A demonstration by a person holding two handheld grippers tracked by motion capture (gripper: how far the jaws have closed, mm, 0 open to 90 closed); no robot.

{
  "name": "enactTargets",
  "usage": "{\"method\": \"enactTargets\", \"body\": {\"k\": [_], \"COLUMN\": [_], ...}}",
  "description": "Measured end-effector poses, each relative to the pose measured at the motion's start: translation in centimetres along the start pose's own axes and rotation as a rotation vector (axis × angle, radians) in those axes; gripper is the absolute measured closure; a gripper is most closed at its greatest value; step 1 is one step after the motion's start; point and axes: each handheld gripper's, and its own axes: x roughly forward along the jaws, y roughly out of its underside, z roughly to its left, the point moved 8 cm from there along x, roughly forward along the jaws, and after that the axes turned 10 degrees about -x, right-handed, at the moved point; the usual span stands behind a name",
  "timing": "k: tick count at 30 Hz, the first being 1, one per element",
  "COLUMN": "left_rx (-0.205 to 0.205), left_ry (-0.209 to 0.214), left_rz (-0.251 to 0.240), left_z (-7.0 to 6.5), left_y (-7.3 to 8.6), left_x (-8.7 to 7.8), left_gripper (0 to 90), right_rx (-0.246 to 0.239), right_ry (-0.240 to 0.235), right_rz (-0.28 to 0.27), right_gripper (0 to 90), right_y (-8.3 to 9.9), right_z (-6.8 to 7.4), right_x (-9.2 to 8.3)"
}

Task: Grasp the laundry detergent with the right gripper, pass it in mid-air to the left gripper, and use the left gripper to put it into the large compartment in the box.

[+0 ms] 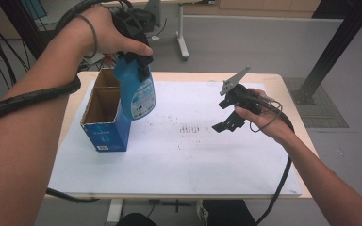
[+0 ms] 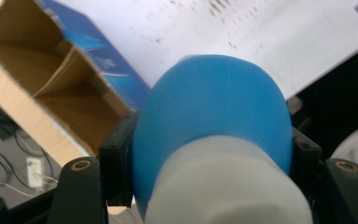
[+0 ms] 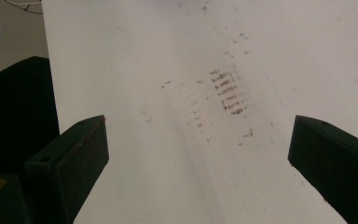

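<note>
The left gripper (image 1: pixel 136 59) has its jaws clamped on the neck end of a blue bottle (image 1: pixel 138 92), one black jaw pressed to each side, as the left gripper view shows with the bottle (image 2: pixel 214 116) bulging between them. That view cuts off the bottle's lower body, and its pale cap end is a blur at the bottom edge. In the high view the bottle hangs tilted in the air, just beside and above the open cardboard box (image 1: pixel 104 115), whose blue front wall hides part of the bottle's base; whether the two touch cannot be told. The bottle's label is too small to read. The left hand (image 1: pixel 106 30) covers most of the gripper's body.

The right gripper (image 1: pixel 231 110) has its jaws spread wide with nothing between them; below them lies the white sheet (image 3: pixel 168 56) marked with brownish smudges. It hovers over the right part of the worktop (image 1: pixel 273 80), well apart from the bottle. The right hand (image 1: pixel 259 120) hides its rear, and the cable trails off below the worktop's edge.
</note>
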Motion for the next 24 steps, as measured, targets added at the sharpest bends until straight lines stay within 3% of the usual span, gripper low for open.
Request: {"method": "enactTargets", "body": {"k": [8, 14, 19, 24], "left_rx": [-0.288, -0.5, -0.635, -0.721], "left_ry": [-0.027, -0.044, -0.045, -0.034], "left_rz": [-0.063, -0.081, -0.084, -0.109], "left_z": [4.2, 7.5, 9.5, 11.0], "left_y": [-0.3, 0.1, 0.7, 1.1], "left_x": [-2.6, -4.1, -4.7, -5.1], "left_gripper": [36.8, 36.8, 36.8, 36.8], "right_rx": [0.017, 0.004, -0.005, -0.007], "right_ry": [0.02, 0.028, 0.024, 0.025], "right_rz": [0.036, 0.06, 0.08, 0.092], "right_gripper": [5.0, 5.3, 5.5, 5.6], "right_y": [0.6, 0.8, 1.1, 1.4], "right_z": [-0.2, -0.1, 0.2, 0.3], "right_x": [-0.6, -0.8, -0.9, -1.0]}}
